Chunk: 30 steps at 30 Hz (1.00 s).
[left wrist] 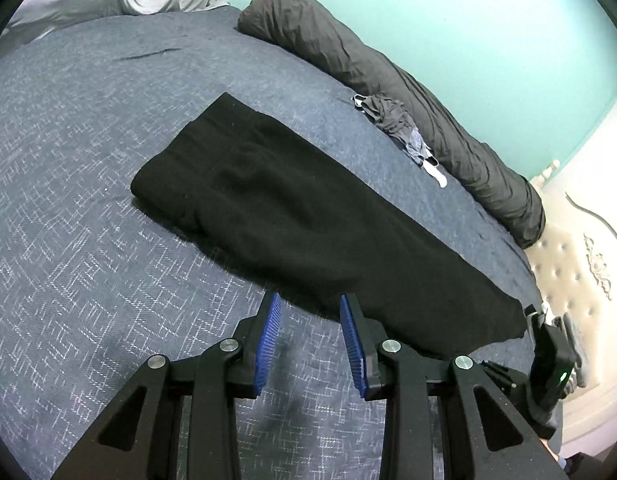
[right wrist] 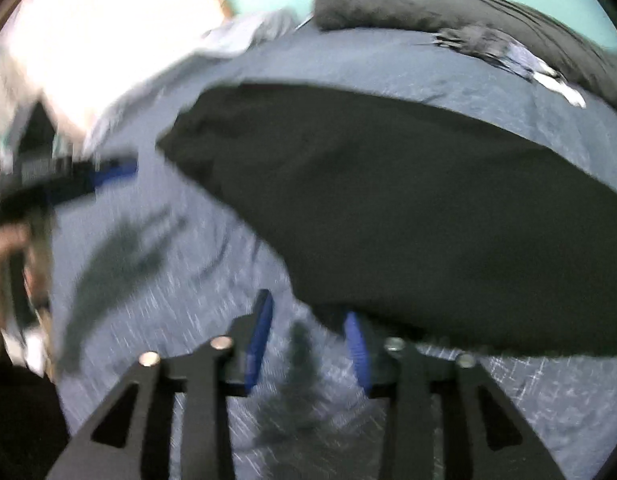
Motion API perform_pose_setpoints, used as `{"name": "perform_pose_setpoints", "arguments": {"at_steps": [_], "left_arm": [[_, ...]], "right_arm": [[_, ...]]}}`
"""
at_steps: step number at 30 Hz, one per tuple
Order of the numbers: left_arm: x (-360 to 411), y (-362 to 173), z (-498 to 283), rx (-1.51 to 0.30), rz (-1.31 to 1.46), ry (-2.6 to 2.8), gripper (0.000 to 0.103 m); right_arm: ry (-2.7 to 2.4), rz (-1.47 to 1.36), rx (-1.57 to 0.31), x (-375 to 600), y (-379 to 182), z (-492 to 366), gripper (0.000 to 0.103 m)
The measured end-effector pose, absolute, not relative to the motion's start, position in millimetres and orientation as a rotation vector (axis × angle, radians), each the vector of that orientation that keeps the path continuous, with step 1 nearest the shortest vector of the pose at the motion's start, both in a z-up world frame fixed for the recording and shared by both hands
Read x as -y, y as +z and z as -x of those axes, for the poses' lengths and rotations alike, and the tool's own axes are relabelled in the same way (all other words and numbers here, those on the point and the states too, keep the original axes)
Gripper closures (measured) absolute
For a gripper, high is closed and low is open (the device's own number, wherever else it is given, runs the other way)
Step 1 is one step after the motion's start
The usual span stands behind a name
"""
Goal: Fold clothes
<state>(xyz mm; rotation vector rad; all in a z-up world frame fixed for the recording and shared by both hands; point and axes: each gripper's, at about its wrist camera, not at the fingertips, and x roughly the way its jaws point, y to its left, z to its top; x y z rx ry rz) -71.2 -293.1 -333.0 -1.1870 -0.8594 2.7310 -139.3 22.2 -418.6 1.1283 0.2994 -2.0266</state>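
Grippers part-open, empty — beside black garment.

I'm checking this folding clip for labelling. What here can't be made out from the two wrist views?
- Long black fleece garment: its type and fold layers; uniformly dark in the left wrist view, motion-blurred in the right.
- Small crumpled grey clothes pile: individual items too small.
- Right gripper: whether its far pad touches the garment's edge; blur hides it.
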Motion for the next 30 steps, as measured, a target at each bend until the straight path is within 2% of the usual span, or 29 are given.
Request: {"name": "perform_pose_setpoints", "arguments": {"at_steps": [13, 15, 17, 30], "left_arm": [[295.2, -332.4, 69.3, 0.866, 1.185, 2.727, 0.069], [295.8, -331.6, 68.5, 0.868, 1.181, 2.729, 0.069], [296.5, -330.8, 67.7, 0.868, 1.178, 2.731, 0.069], [300.0, -333.4, 67.2, 0.886, 1.187, 2.729, 0.069]], "right_arm": [[-2.104, -1.044, -0.486, 14.0, -430.1, 157.6, 0.064], [-2.083, -1.057, -0.462, 12.5, -432.0, 163.5, 0.086], [-2.063, -1.058, -0.435, 9.0, -431.5, 164.3, 0.095], [-1.882, -1.142, -0.109, -26.6, -422.3, 161.1, 0.098]]}}
